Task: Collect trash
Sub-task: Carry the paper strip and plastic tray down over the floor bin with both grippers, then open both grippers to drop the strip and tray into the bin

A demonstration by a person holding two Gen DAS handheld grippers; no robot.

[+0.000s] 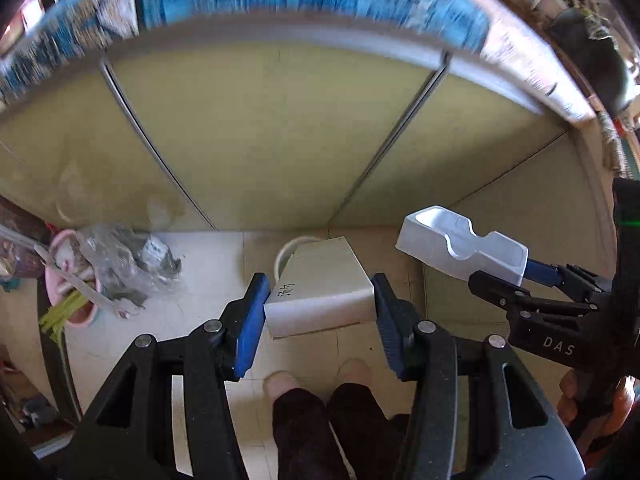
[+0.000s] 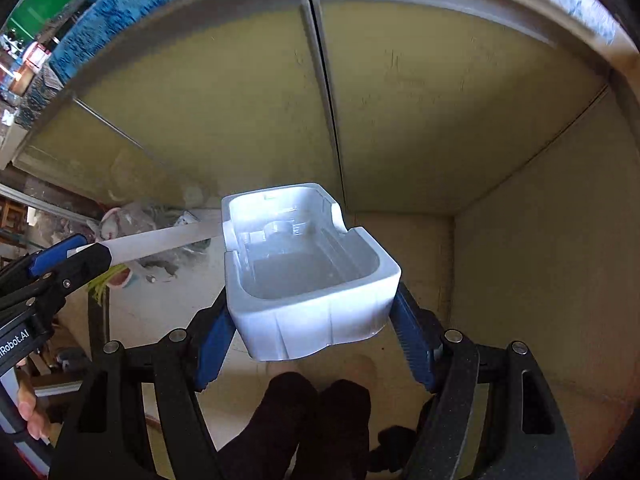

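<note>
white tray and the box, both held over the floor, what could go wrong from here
The white plastic tray is thin and the right gripper clamps only its near end, so it might flex and slip. The left gripper pinches the white box at its near end; it could pivot out.

A lived-in home kitchen corner. Yellow-green cabinet doors (image 1: 260,132) fill the middle of the frame under a worktop edge. At lower left, a pink bin (image 1: 70,280) of rubbish stands on the pale tiled floor (image 1: 192,340).
</note>
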